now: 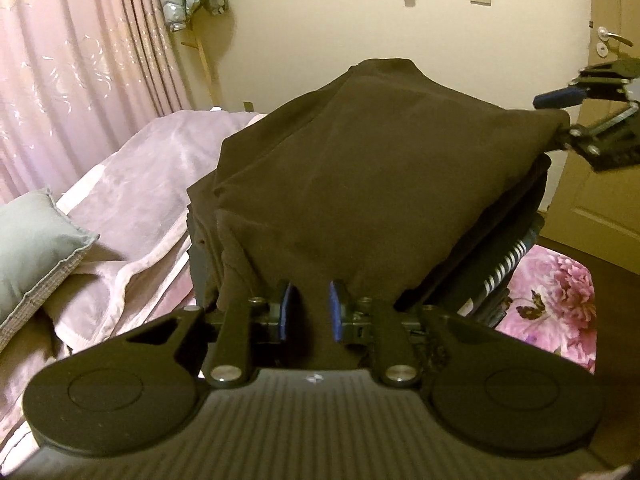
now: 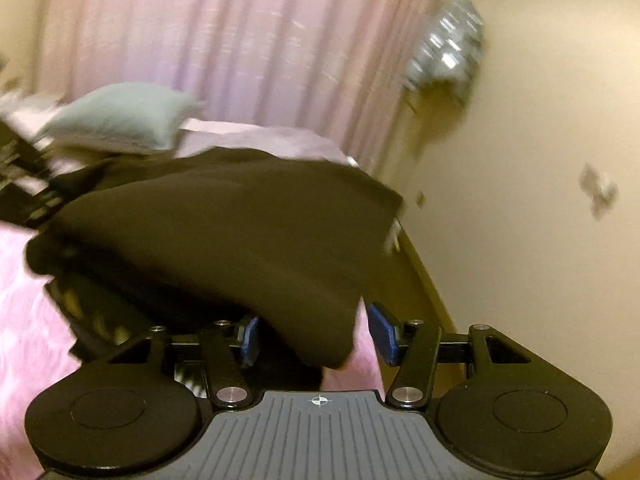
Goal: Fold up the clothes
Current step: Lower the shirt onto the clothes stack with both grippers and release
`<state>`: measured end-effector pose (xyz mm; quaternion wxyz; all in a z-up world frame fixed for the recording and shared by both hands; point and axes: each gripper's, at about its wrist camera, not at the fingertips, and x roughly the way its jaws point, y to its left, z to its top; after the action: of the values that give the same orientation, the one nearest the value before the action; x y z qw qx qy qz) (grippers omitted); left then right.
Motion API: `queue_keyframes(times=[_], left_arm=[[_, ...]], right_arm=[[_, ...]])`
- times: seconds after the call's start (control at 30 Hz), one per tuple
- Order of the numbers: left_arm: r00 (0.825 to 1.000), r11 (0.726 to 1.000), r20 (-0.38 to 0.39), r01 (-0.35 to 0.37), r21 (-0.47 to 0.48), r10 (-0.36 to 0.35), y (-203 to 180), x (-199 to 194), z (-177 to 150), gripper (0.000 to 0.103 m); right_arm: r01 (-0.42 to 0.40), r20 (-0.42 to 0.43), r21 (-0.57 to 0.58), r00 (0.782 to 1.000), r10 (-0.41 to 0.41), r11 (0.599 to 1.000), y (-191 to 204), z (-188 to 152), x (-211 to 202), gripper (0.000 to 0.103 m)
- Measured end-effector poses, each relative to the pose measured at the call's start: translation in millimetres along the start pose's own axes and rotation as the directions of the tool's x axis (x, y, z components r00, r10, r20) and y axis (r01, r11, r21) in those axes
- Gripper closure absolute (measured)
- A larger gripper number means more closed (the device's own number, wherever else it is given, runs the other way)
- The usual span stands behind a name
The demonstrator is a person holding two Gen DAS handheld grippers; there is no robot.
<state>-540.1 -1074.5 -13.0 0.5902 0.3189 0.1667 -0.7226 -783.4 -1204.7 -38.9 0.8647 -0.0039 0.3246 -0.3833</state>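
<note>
**Left wrist view: dark garment stretched between two grippers over the bed**

Left wrist camera first, and the left gripper (image 1: 311, 312) has its blue-padded jaws clenched on a pinch of the dark brown cloth garment (image 1: 360, 184); the fabric runs straight down between the pads. From there the garment lifts away as a broad, taut sheet toward the cream wall (image 1: 320, 32). Over at its far right corner the right gripper (image 1: 576, 112) is right at the cloth, its blue pad visible above the hem.

Switching to the right wrist camera, blurred by movement: the right gripper (image 2: 316, 336) has its jaws standing well apart, a rounded corner of the dark brown cloth garment (image 2: 224, 232) hanging between them. The right pad is clear of the fabric with pink showing in the gap; the left pad sits against the cloth edge. Released, then, not clamped.

Below the garment lies the bed with its pink floral cover (image 1: 556, 292), a striped dark item (image 1: 504, 264) showing under the cloth's right edge. A pale grey-green pillow (image 1: 36, 248) rests at the bed's left side on a lilac blanket (image 1: 140, 184), with pink pleated curtains (image 1: 80, 60) behind.
</note>
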Motion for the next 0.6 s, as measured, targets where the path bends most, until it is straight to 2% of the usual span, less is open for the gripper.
queue_keyframes(times=[0.07, 0.2, 0.33, 0.37, 0.43, 0.6], left_arm=[[1.000, 1.000, -0.003, -0.004, 0.006, 0.004, -1, 0, 1, 0.089], [1.000, 1.000, 0.006, -0.008, 0.003, 0.008, 1, -4, 4, 0.089], [0.999, 1.000, 0.033, -0.008, -0.023, 0.009, 6, -12, 7, 0.084], [0.999, 1.000, 0.039, -0.010, -0.029, 0.011, 7, -14, 7, 0.083], [0.999, 0.999, 0.051, -0.012, -0.037, 0.014, 8, -17, 8, 0.080], [0.995, 0.998, 0.095, -0.014, -0.066, 0.020, 11, -29, 13, 0.073]], right_arm=[[0.002, -0.026, 0.039, 1.000, -0.001, 0.999, -5, -3, 5, 0.049], [0.002, -0.039, 0.029, 0.999, -0.001, 1.000, 0, -10, -4, 0.048], [0.041, -0.077, 0.088, 0.996, -0.035, 0.995, -6, -20, -15, 0.046], [0.046, -0.078, 0.103, 0.996, -0.038, 0.994, -6, -21, -19, 0.033], [0.052, -0.058, 0.122, 0.997, -0.045, 0.991, -6, -23, -31, 0.015], [0.028, -0.003, 0.155, 1.000, -0.028, 0.987, 4, -16, -53, 0.015]])
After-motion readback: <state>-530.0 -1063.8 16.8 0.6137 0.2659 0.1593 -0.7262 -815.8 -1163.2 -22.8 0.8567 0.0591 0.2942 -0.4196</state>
